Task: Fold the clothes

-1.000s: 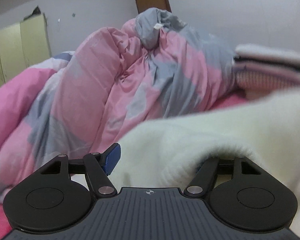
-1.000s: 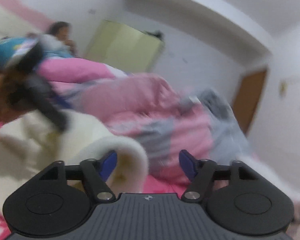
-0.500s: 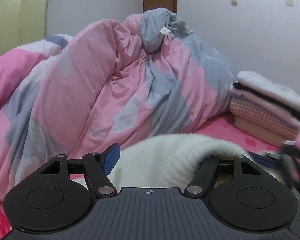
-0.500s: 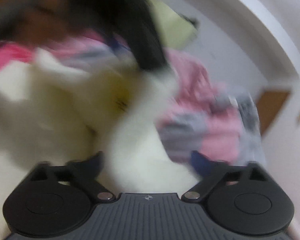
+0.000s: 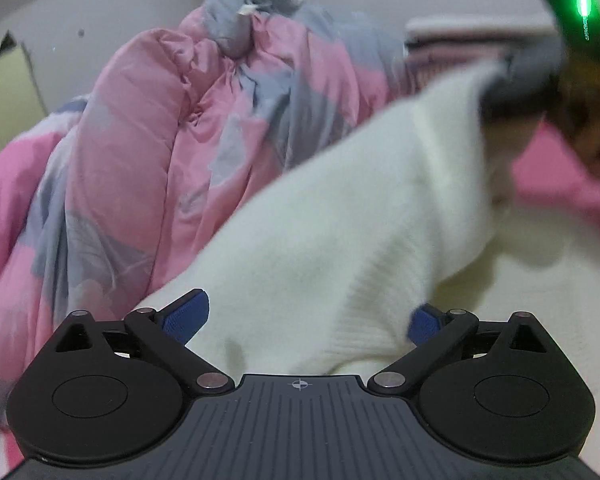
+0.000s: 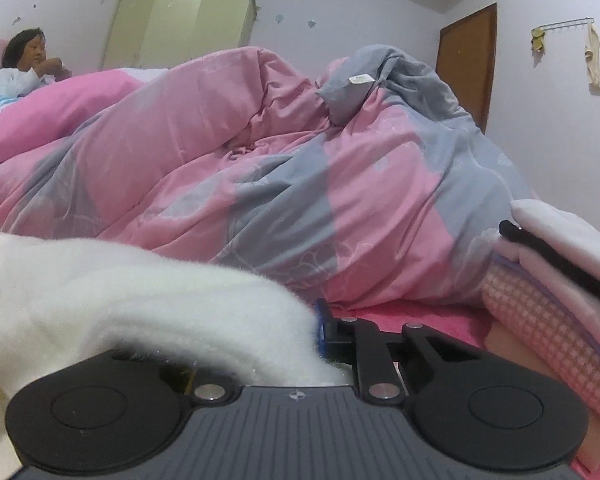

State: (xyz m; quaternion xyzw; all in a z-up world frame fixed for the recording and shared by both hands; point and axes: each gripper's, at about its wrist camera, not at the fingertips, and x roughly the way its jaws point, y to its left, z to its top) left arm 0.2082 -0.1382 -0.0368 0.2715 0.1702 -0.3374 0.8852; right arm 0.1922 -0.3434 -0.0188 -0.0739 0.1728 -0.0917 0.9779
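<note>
My left claw (image 5: 306,320) is opening, releasing the fluffy white knitted sweater (image 5: 340,220); my right claw (image 6: 300,344) is closing on its fold, taking over.

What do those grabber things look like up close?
Each one is black plastic, with a ribbed grey deck marked by a small crosshair, two round discs, silver pivot pins and jointed arms. The left gripper has blue finger pads; the right gripper shows a blue pad too.
</note>
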